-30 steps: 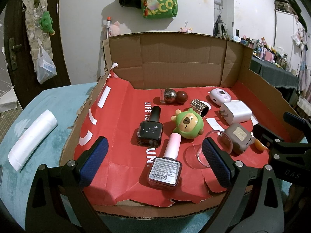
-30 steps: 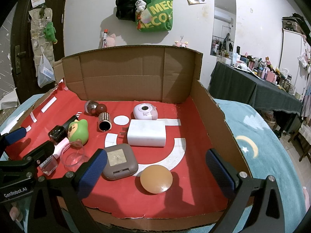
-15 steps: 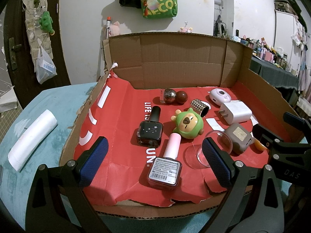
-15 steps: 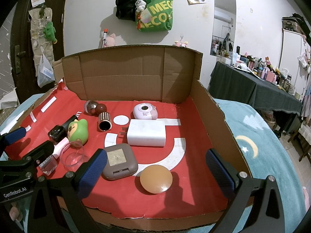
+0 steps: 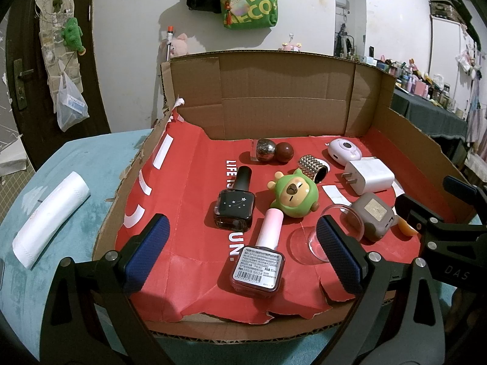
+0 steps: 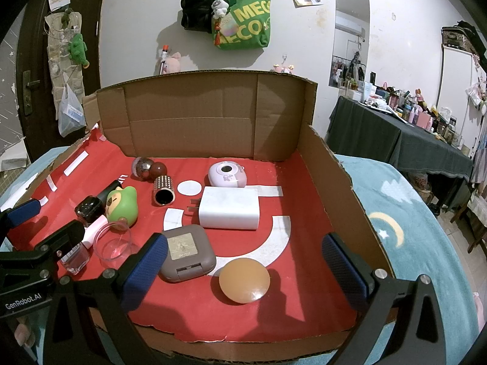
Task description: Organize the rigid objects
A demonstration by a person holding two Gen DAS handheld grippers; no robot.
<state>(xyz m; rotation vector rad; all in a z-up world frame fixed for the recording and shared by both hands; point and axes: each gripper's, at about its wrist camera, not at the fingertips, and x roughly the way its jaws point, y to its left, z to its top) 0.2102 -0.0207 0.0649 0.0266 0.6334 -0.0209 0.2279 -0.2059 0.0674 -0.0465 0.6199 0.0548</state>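
A cardboard tray [image 5: 274, 97] [image 6: 338, 188] lined in red holds several small things. In the left wrist view my left gripper [image 5: 242, 251] stands open over a pink-capped nail polish bottle [image 5: 261, 258], with a black bottle [image 5: 234, 203], a green capybara toy [image 5: 293, 194] and a clear lid [image 5: 322, 237] just beyond. In the right wrist view my right gripper [image 6: 245, 272] is open near the tray's front edge, above an orange dome [image 6: 244, 279] and beside a brown case [image 6: 187, 251]. A white charger [image 6: 228, 208] lies farther in.
At the back lie a pink round device [image 6: 226, 175], a studded cylinder [image 6: 163, 190], a silver ball [image 5: 265, 149] and a dark red ball [image 5: 284, 152]. A white paper roll [image 5: 50, 219] rests on the teal cloth left of the tray. A dark cluttered table [image 6: 404, 140] stands at right.
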